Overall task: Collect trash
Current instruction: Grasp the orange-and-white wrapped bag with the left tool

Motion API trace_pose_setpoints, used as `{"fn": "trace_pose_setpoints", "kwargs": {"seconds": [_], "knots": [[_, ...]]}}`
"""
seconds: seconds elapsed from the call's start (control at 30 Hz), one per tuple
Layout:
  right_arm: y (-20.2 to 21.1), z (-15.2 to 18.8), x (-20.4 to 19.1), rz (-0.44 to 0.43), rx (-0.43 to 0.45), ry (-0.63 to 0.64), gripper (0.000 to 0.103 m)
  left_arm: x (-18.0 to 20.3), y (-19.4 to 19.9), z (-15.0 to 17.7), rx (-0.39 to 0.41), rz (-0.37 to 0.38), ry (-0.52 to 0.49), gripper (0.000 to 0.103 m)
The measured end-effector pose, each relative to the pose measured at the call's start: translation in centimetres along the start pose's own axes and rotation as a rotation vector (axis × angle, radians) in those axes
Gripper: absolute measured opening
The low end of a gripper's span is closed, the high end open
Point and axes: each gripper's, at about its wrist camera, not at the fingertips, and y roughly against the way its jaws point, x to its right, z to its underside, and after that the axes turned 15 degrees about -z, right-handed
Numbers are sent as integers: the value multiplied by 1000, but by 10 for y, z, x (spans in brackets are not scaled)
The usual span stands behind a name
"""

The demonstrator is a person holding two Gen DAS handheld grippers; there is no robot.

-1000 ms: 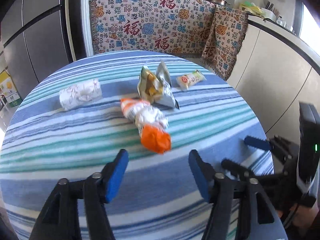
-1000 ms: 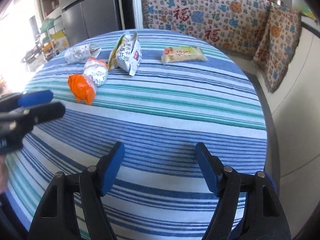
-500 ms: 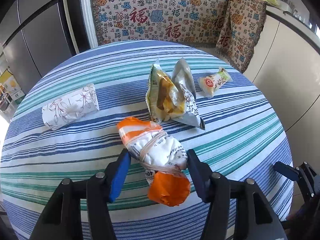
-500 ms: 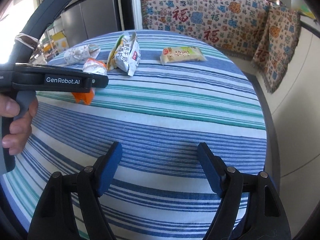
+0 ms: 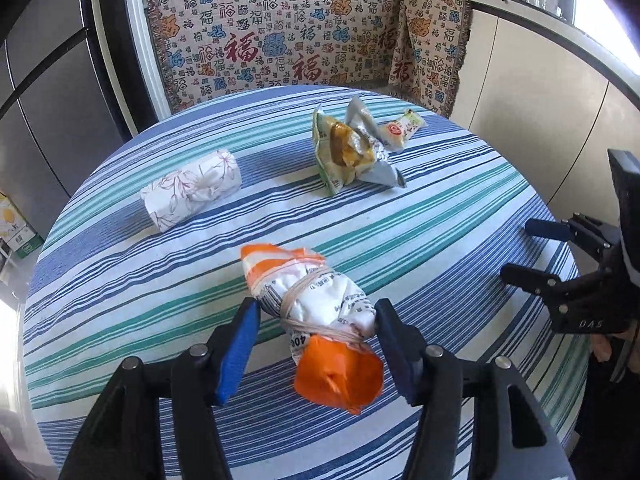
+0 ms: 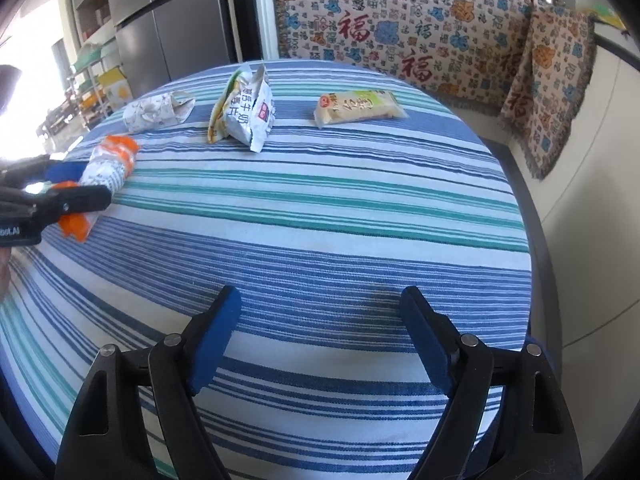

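On the round striped table (image 5: 440, 220) lies an orange-and-white packet (image 5: 288, 276) bound with rubber bands. My left gripper (image 5: 316, 308) is shut on its white middle, low over the cloth; the right wrist view shows this gripper (image 6: 86, 184) and packet (image 6: 108, 164) at the left edge. Farther back lie an open crumpled snack bag (image 5: 348, 152), a yellow-green wrapped snack (image 5: 400, 130) and a floral tissue pack (image 5: 192, 188). My right gripper (image 6: 320, 296) hovers over bare cloth at the table's near right. Its jaws are opening with nothing between them.
A patterned throw (image 5: 280, 40) covers the furniture behind the table. A grey fridge (image 6: 168, 20) stands at the back left. White cabinets (image 5: 540, 100) run along the right, close to the table's edge. A hand holds the left gripper's handle (image 6: 4, 272).
The left gripper came forward over the orange-and-white packet, closed around it and carried it leftward toward the table's near side. The right gripper's jaws have widened slightly; it stayed in place.
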Motion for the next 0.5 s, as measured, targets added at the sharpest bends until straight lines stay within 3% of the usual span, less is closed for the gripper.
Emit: {"fn": "trace_pose_setpoints", "kwargs": {"seconds": [0.27, 0.5], "knots": [[-21, -39, -1, -96, 16, -66, 82, -19, -18, 13, -38, -19, 124, 61], [-57, -97, -21, -139, 46, -40, 82, -22, -15, 22, -2, -43, 97, 61]]}}
